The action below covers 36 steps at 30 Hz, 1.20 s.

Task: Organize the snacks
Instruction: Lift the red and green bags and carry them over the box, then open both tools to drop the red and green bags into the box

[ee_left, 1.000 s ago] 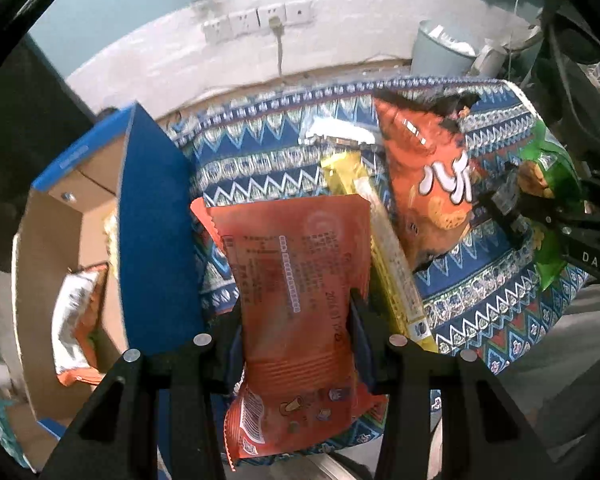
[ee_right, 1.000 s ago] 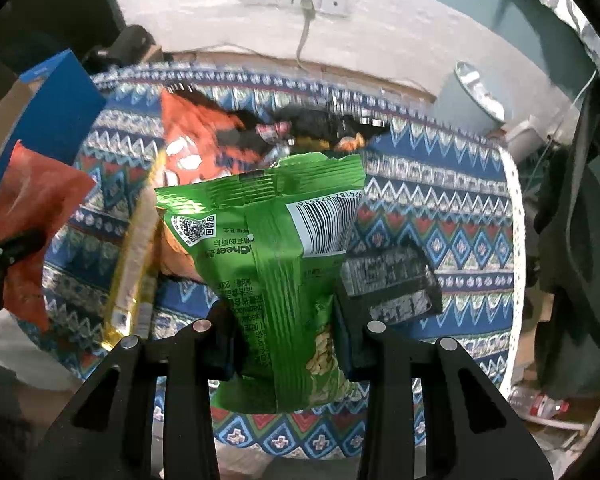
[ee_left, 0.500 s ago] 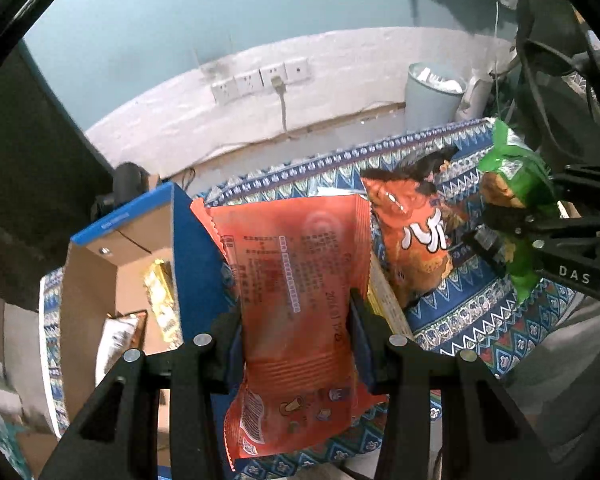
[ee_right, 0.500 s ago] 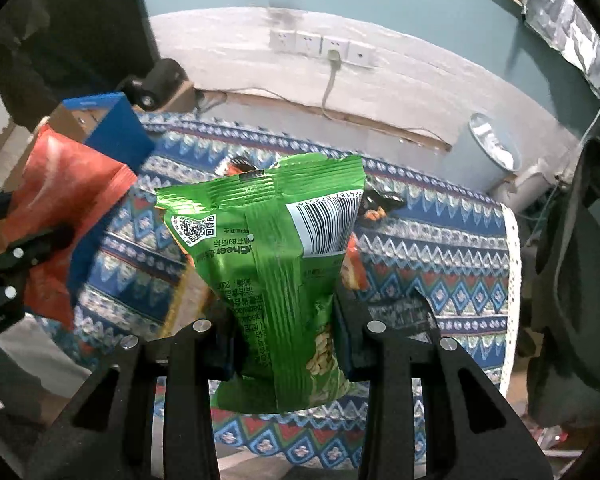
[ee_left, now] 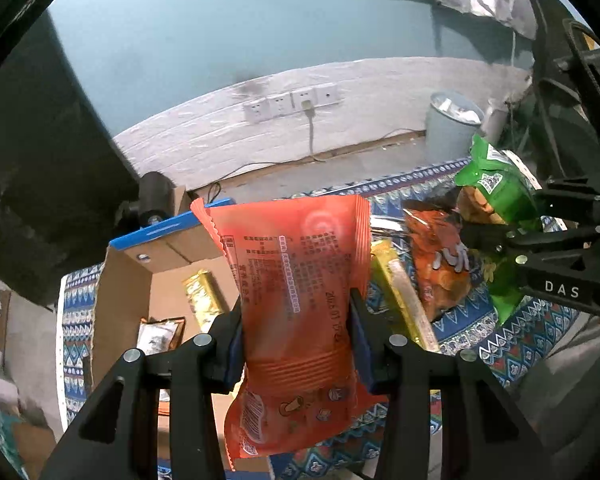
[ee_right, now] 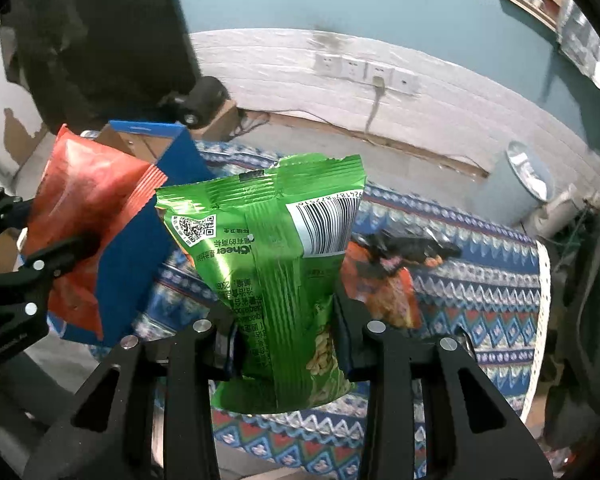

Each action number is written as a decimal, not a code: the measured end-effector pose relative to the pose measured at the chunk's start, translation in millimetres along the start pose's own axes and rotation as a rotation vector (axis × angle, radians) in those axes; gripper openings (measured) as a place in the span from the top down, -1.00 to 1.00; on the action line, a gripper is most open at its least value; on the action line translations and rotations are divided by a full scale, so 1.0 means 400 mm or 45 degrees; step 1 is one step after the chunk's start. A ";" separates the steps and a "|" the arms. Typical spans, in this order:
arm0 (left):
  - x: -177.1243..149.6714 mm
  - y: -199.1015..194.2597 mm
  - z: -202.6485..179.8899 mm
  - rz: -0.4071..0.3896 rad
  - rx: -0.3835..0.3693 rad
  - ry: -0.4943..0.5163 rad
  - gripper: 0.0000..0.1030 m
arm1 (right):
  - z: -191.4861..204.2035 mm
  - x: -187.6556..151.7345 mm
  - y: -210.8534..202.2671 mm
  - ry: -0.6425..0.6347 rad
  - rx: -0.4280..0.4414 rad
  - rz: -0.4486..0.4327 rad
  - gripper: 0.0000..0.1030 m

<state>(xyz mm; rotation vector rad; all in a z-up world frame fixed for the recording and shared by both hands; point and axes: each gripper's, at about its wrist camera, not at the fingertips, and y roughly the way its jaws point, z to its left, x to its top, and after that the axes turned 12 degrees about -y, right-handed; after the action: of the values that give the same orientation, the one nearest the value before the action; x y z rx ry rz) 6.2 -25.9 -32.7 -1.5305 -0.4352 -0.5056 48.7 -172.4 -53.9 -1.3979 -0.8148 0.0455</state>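
My left gripper (ee_left: 296, 336) is shut on an orange snack bag (ee_left: 296, 280) and holds it in the air beside the open blue cardboard box (ee_left: 140, 276). The bag also shows at the left of the right wrist view (ee_right: 88, 200). My right gripper (ee_right: 284, 340) is shut on a green snack bag (ee_right: 268, 248), held above the patterned tablecloth (ee_right: 480, 280). It shows in the left wrist view (ee_left: 496, 200) at the right. The box holds a gold packet (ee_left: 202, 300) and a white packet (ee_left: 156, 334).
An orange chip bag (ee_left: 440, 264) and a long yellow packet (ee_left: 400, 296) lie on the cloth. A dark wrapper (ee_right: 412, 246) lies behind the chip bag. A grey bin (ee_right: 524, 180) stands by the wall at the right, wall sockets (ee_left: 292, 100) behind.
Both grippers have risen with their bags, tilting the views up toward the wall. The left one has moved towards the box, whose inside now shows.
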 end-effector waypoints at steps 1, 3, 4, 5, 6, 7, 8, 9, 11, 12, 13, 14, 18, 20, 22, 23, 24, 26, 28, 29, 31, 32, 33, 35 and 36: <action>0.001 -0.001 0.011 0.001 -0.001 -0.011 0.12 | 0.012 0.013 0.001 -0.011 0.008 -0.005 0.33; 0.002 -0.004 0.038 0.000 0.006 -0.038 0.12 | 0.030 0.031 0.003 -0.027 0.018 -0.012 0.33; 0.002 -0.006 0.050 -0.003 0.011 -0.048 0.12 | 0.039 0.040 0.005 -0.035 0.024 -0.016 0.33; 0.001 -0.009 0.066 -0.008 0.018 -0.060 0.12 | 0.052 0.052 0.006 -0.046 0.031 -0.019 0.33; 0.001 -0.012 0.078 -0.013 0.025 -0.067 0.12 | 0.062 0.060 0.008 -0.053 0.036 -0.021 0.33; 0.000 -0.012 0.089 -0.016 0.031 -0.073 0.12 | 0.072 0.069 0.011 -0.061 0.042 -0.023 0.33; -0.001 -0.013 0.105 -0.021 0.039 -0.086 0.12 | 0.084 0.079 0.014 -0.070 0.049 -0.024 0.33; -0.001 -0.012 0.115 -0.021 0.043 -0.096 0.12 | 0.096 0.090 0.016 -0.079 0.055 -0.027 0.33; -0.002 -0.008 0.141 -0.015 0.046 -0.122 0.12 | 0.120 0.110 0.022 -0.099 0.068 -0.029 0.33; -0.004 -0.004 0.159 -0.010 0.048 -0.141 0.12 | 0.130 0.118 0.023 -0.105 0.074 -0.031 0.33; -0.006 -0.002 0.172 -0.007 0.049 -0.152 0.12 | 0.141 0.127 0.026 -0.111 0.079 -0.032 0.33; -0.011 0.001 0.185 -0.004 0.054 -0.162 0.12 | 0.153 0.137 0.029 -0.118 0.087 -0.034 0.33; -0.021 0.009 0.239 0.005 0.076 -0.202 0.12 | 0.207 0.174 0.045 -0.149 0.121 -0.037 0.33; -0.028 0.010 0.266 0.005 0.085 -0.230 0.12 | 0.231 0.189 0.054 -0.162 0.139 -0.036 0.33; -0.037 0.014 0.297 0.010 0.102 -0.254 0.12 | 0.261 0.207 0.066 -0.180 0.159 -0.035 0.33; -0.041 0.014 0.308 0.012 0.107 -0.264 0.12 | 0.272 0.213 0.070 -0.189 0.165 -0.033 0.33; -0.045 0.015 0.325 0.014 0.114 -0.278 0.12 | 0.286 0.222 0.078 -0.200 0.173 -0.031 0.33; -0.049 0.017 0.348 0.012 0.130 -0.297 0.12 | 0.312 0.235 0.090 -0.217 0.187 -0.026 0.33; -0.055 0.020 0.372 0.011 0.147 -0.312 0.12 | 0.335 0.247 0.103 -0.227 0.203 -0.019 0.33; -0.059 0.022 0.385 0.012 0.157 -0.323 0.12 | 0.347 0.256 0.114 -0.231 0.215 -0.013 0.33; -0.067 0.027 0.405 0.020 0.165 -0.338 0.12 | 0.367 0.267 0.125 -0.235 0.237 -0.007 0.33; -0.073 0.031 0.416 0.027 0.170 -0.349 0.12 | 0.379 0.274 0.132 -0.238 0.254 -0.006 0.33; -0.076 0.033 0.423 0.031 0.171 -0.355 0.12 | 0.388 0.278 0.137 -0.241 0.268 -0.006 0.33; -0.081 0.037 0.436 0.038 0.175 -0.368 0.12 | 0.409 0.286 0.151 -0.246 0.300 -0.001 0.33; -0.084 0.039 0.441 0.041 0.179 -0.372 0.12 | 0.416 0.289 0.156 -0.249 0.309 0.005 0.33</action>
<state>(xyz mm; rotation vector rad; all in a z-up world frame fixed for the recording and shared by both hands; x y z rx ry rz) -4.6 151.3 -64.1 -1.4769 -0.6564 -0.2207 72.2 38.1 -61.5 -1.1768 -0.9354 0.2790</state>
